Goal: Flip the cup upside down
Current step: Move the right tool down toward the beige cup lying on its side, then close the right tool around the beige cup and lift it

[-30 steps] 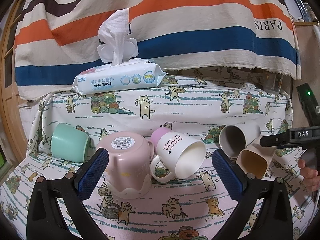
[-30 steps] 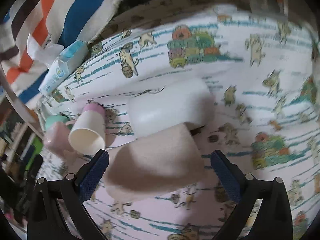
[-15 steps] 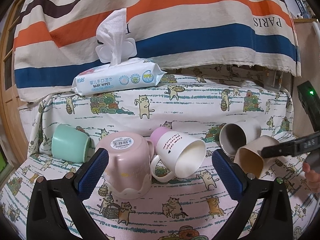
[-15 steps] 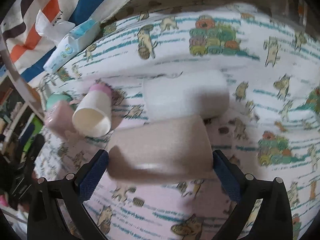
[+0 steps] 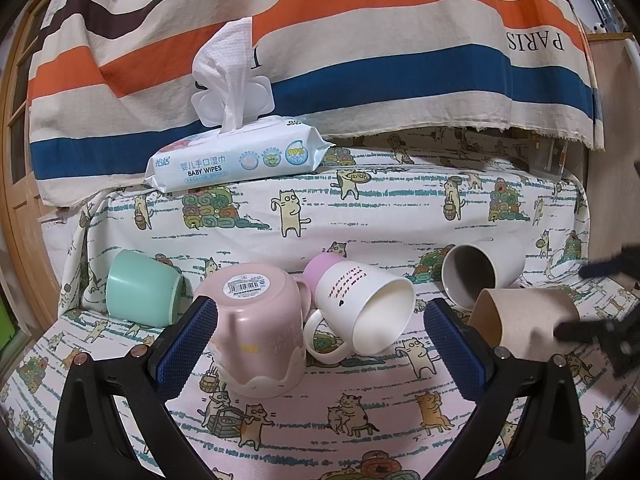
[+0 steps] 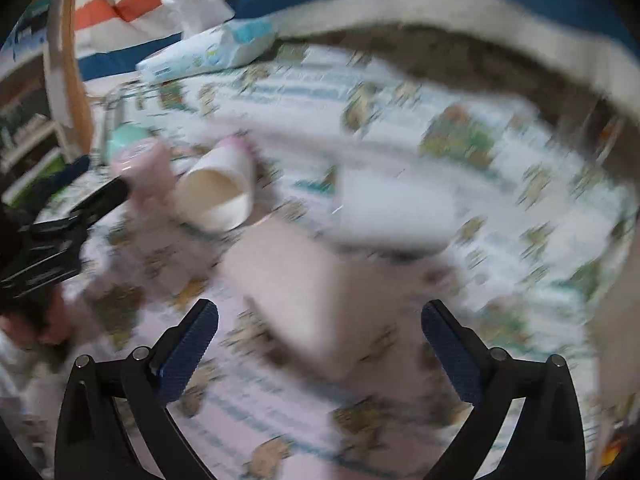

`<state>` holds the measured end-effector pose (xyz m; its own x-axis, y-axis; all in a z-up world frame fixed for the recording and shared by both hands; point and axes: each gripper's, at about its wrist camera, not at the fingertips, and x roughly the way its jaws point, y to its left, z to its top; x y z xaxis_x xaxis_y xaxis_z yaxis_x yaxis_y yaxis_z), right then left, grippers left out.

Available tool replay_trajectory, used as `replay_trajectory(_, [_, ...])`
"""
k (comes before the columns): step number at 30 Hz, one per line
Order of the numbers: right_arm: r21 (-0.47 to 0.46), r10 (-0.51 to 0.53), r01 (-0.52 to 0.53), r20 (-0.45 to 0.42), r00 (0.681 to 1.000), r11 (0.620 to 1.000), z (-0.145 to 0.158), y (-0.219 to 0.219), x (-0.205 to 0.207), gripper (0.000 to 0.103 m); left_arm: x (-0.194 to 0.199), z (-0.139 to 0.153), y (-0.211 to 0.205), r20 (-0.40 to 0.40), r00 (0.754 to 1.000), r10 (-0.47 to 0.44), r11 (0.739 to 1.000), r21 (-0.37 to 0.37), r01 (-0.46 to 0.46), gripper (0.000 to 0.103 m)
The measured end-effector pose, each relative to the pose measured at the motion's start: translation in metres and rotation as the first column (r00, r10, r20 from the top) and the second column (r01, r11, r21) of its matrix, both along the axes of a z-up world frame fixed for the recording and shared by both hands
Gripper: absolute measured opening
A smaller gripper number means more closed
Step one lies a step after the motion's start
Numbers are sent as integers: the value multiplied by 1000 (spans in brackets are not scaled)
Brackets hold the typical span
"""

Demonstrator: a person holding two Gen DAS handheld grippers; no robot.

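A beige cup [image 5: 524, 318] lies on its side at the right of the cat-print cloth, mouth to the left. It fills the blurred right wrist view [image 6: 320, 292], lying between and ahead of the wide-open fingers of my right gripper [image 6: 320, 356]. In the left wrist view the right gripper [image 5: 600, 304] shows as dark blurred fingers around the cup's far end. My left gripper [image 5: 320, 344] is open and empty, in front of a pink cup [image 5: 256, 332] that stands upside down.
A white mug [image 5: 364, 312], a grey-lined white cup [image 5: 480, 276] and a mint cup [image 5: 140, 292] lie on their sides. A baby wipes pack [image 5: 236, 160] sits on the raised back ledge under a striped cloth [image 5: 360, 40].
The right gripper has swung and tilted around the beige cup, and its view is now motion-blurred. The beige cup sits a little lower in the left wrist view. The left gripper has held still.
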<state>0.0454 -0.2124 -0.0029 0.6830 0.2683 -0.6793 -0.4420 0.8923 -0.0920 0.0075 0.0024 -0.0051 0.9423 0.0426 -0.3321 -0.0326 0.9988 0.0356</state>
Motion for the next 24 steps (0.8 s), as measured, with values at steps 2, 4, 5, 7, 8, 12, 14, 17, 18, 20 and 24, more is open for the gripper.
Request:
replay_trajectory(2, [-30, 36, -35, 25, 999, 999, 4, 3, 10, 103, 0, 0, 0, -1, 1000, -2, 1000, 0, 2, 103])
replay_trajectory(4, [-70, 135, -138, -44, 990, 988, -1, 10, 26, 102, 0, 0, 0, -4, 1000, -4, 1000, 0, 4, 103])
replay_trajectory(5, [-91, 171, -178, -78, 982, 980, -6, 13, 34, 102, 0, 0, 0, -5, 1000, -6, 1000, -1, 5, 103])
replay_trajectory(7, [-147, 190, -209, -132, 973, 967, -17, 20, 50, 102, 0, 0, 1, -7, 1000, -5, 1000, -3, 5, 103])
replay_trajectory(8, [-158, 198, -224, -165, 966, 962, -22, 24, 59, 102, 0, 0, 1, -7, 1000, -5, 1000, -2, 5, 103])
replay_trajectory(12, [-163, 228, -267, -223, 948, 950, -36, 33, 75, 102, 1, 0, 0, -8, 1000, -4, 1000, 5, 4, 103])
replay_trajectory(14, [-150, 233, -271, -231, 945, 951, -39, 36, 78, 100, 1, 0, -1, -8, 1000, -3, 1000, 8, 3, 103])
replay_trajectory(17, [-101, 252, -282, -238, 938, 954, -35, 39, 77, 74, 1, 1, -2, -6, 1000, -6, 1000, 15, 6, 103])
replay_trajectory(18, [-98, 245, -275, -244, 938, 956, -34, 40, 77, 70, 1, 1, -2, -4, 1000, -6, 1000, 18, 6, 103])
replay_trajectory(20, [-104, 201, -234, -259, 945, 967, -34, 44, 76, 70, 0, 1, -3, 1, 1000, -7, 1000, 21, 7, 103])
replay_trajectory(24, [-50, 92, -111, -289, 953, 993, -27, 50, 68, 69, -3, 3, -3, 25, 1000, 18, 999, 39, -19, 103])
